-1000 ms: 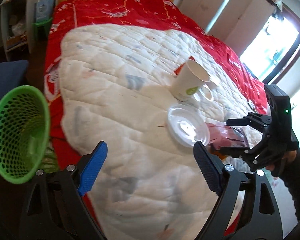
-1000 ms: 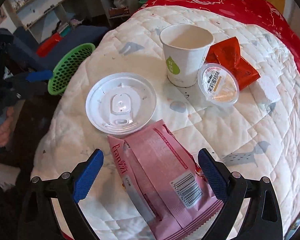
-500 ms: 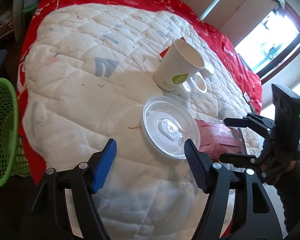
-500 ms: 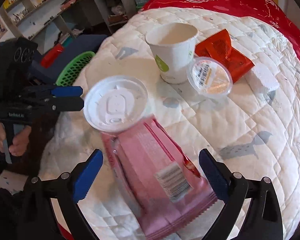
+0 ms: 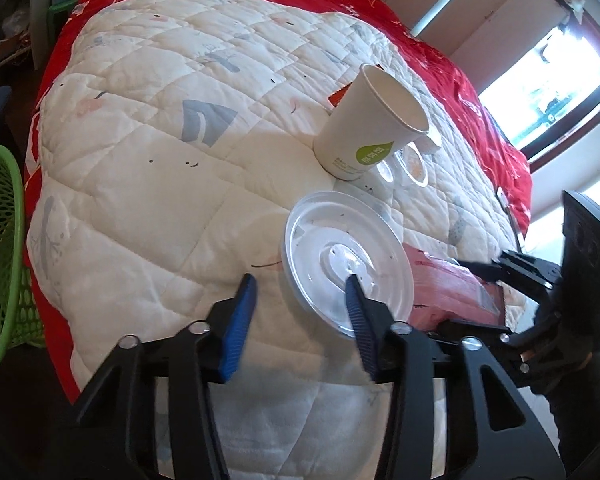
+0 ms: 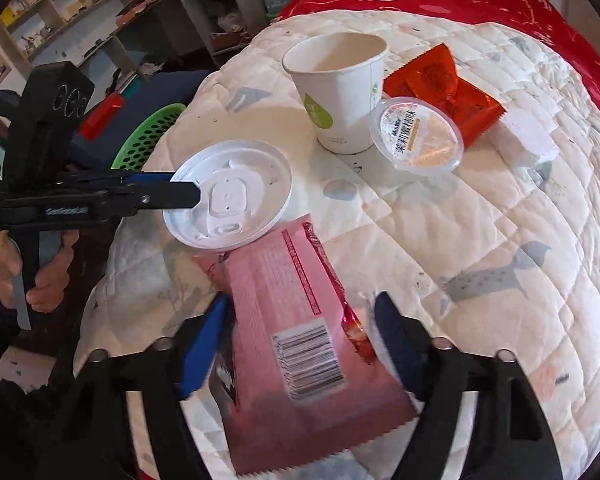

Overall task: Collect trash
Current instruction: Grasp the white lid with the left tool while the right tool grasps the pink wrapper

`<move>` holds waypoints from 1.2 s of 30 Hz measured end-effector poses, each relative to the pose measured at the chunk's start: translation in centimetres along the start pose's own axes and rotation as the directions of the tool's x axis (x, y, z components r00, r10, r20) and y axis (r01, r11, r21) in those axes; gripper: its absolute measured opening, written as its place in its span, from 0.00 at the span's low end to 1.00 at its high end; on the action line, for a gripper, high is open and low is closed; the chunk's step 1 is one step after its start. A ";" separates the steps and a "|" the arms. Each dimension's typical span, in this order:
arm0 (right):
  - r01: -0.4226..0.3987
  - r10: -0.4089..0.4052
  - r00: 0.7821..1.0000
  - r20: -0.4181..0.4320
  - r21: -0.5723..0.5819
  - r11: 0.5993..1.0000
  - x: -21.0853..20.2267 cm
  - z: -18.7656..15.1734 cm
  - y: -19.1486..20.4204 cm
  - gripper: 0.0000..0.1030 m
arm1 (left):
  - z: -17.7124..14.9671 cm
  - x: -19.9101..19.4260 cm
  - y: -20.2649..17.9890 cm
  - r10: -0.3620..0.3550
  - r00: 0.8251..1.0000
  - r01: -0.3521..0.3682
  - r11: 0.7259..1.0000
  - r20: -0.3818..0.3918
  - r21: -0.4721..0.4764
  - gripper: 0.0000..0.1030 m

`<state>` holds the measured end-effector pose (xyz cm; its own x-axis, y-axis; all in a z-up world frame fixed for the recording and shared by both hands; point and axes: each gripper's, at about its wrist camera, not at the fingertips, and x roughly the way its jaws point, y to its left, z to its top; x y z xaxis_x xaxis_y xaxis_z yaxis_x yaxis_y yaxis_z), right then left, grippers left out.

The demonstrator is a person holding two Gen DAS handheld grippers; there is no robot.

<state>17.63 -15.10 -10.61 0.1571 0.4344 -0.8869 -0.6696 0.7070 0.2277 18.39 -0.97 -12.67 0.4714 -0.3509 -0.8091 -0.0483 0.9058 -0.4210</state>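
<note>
White quilt (image 5: 148,168) over red bedspread (image 5: 380,12); cluttered shelves (image 6: 100,12) beside the bed.

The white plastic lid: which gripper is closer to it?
Left. The left gripper has one finger over the white plastic lid, straddling its edge. The right gripper is farther back, around the pink wrapper.

On the bed (image 6: 500,208), the quilt (image 5: 148,160) carries all items. The cup (image 6: 340,92) stands upright near the middle. The tub (image 6: 418,136) leans against the cup's right side; a packet (image 6: 444,80) lies behind the tub, and a block (image 6: 524,140) lies right of the packet. The lid (image 6: 232,196) lies before and left of the cup. The wrapper (image 6: 296,320) lies before the lid, its far end touching the lid's rim. The basket (image 5: 0,256) sits off the bed's left edge.
</note>
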 end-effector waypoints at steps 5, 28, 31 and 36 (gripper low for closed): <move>0.063 -0.064 0.998 0.023 0.004 0.998 -1.2 -1.0 0.8 0.53 | 0.0 0.0 -0.6 0.045 0.999 -0.046 0.999 0.017 0.021 0.15; 0.150 -0.157 0.984 0.083 0.077 0.986 -2.8 -1.9 4.0 0.40 | -1.4 -7.8 3.4 0.003 0.987 0.006 0.998 0.161 -0.056 0.04; 0.159 -0.165 0.983 0.084 0.075 0.984 -2.1 -2.2 4.3 0.34 | -1.6 -9.1 4.5 0.015 0.983 -0.002 0.997 0.184 -0.071 0.04; 0.129 -0.141 0.981 0.130 0.100 0.987 -2.9 -2.3 5.0 0.20 | -1.8 -11.7 7.4 0.049 0.973 -0.022 0.993 0.224 -0.119 0.04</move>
<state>12.18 -14.14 -7.87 0.3433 0.3992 -0.8502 -0.5675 0.8094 0.1509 10.95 9.36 -7.07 0.6536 -0.2443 -0.7163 -0.1630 0.8788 -0.4485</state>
